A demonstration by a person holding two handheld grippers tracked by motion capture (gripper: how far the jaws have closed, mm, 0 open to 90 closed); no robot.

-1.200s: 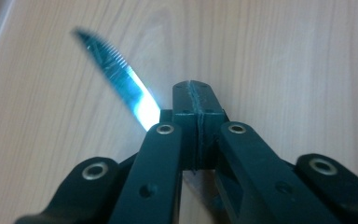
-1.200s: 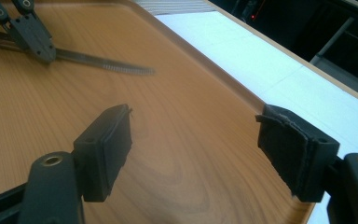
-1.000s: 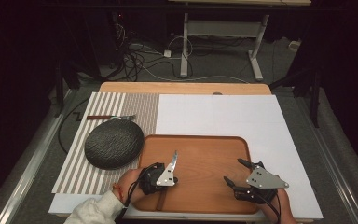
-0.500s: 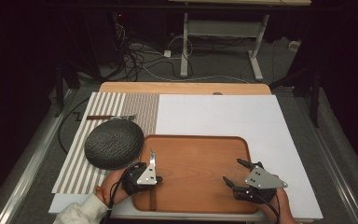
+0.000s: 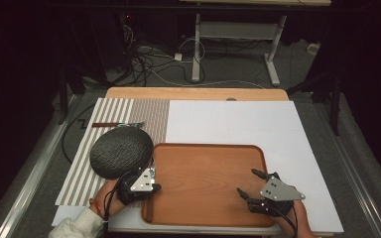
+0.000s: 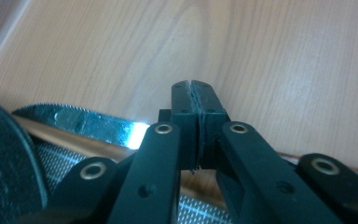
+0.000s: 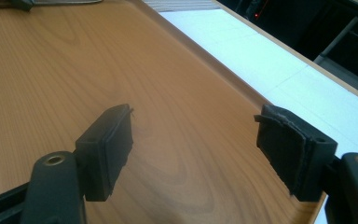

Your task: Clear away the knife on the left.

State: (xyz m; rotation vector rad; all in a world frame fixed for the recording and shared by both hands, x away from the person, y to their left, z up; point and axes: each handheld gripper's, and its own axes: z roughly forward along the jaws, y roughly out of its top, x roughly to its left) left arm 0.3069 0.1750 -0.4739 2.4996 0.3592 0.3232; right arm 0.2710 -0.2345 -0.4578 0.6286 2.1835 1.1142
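Tray point(image 5: 208, 146) position was confirmed first: the wooden tray lay flat at the near middle of the table, on the white board point(image 5: 228, 121), with its left rim just beside the striped mat point(image 5: 79, 173) and the dark plate point(image 5: 121, 152).

1. Left gripper point(image 5: 155, 187) sat over the tray's left rim. In the left gripper view its fingers were pressed together with nothing between them, tips above the tray floor point(image 6: 261, 56).
2. Right gripper point(image 5: 245, 181) hovered over the tray's near right part, well apart from the left one. In the right gripper view its pads stood wide apart, with bare wood point(image 7: 51, 70) between them and no contact.
3. I judged the tray to be stiff, moderately heavy for one jaw, and smooth. The lacquered grain looked slippery, so a pinch on the flat floor would find no purchase.
4. I judged the raised rim to be the only usable hold: one jaw inside the lip and one outside, at the middle of a side, ideally on both short sides at once to keep the tray level.
5. Hazard noted in the left gripper view: what appeared to be a serrated blade point(image 6: 79, 122) lay along the rim next to the plate point(image 6: 4, 158), though the picture was too close for me to be sure. I would keep the left jaws clear of it before opening them on the rim
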